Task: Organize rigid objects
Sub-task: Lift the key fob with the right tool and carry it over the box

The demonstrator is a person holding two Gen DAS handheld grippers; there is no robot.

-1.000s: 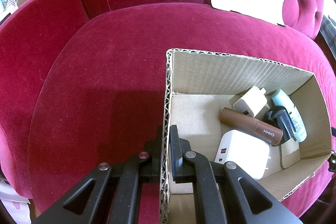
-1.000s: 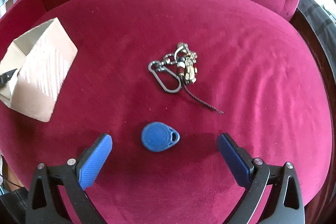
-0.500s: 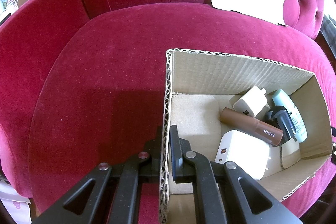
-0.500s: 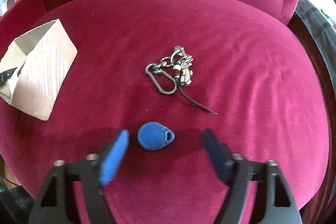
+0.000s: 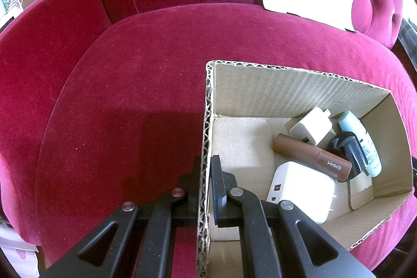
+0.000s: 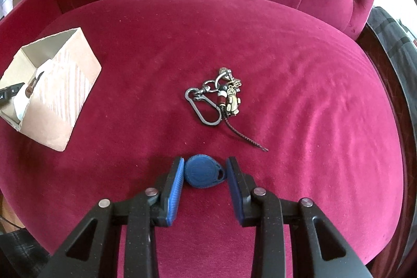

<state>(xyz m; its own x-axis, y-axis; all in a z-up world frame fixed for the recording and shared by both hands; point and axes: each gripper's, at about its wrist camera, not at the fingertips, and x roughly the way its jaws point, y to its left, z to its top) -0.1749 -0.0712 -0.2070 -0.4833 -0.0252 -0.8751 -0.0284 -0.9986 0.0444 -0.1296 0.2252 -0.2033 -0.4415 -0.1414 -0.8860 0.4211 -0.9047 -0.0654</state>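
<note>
Right gripper (image 6: pixel 204 173) closed around the blue fob (image 6: pixel 203 172); left gripper (image 5: pixel 206 173) clamped on the box (image 5: pixel 299 93) wall

The fob lies on the red cushion (image 6: pixel 299 85) with a blue pad (image 6: pixel 175 186) touching each side. Beyond it, apart, lies a keychain (image 6: pixel 217 102). The box sits to the left on the same cushion; inside are two white chargers (image 5: pixel 299 186), a brown tube (image 5: pixel 311 156), a pale bottle (image 5: pixel 361 145) and a dark plug (image 5: pixel 348 147), crowded at its right end

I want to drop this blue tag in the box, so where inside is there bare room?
Bare floor lies along the box wall gripped by the left gripper, beside the big white charger. The far end is crowded: small charger, brown tube, bottle.
</note>
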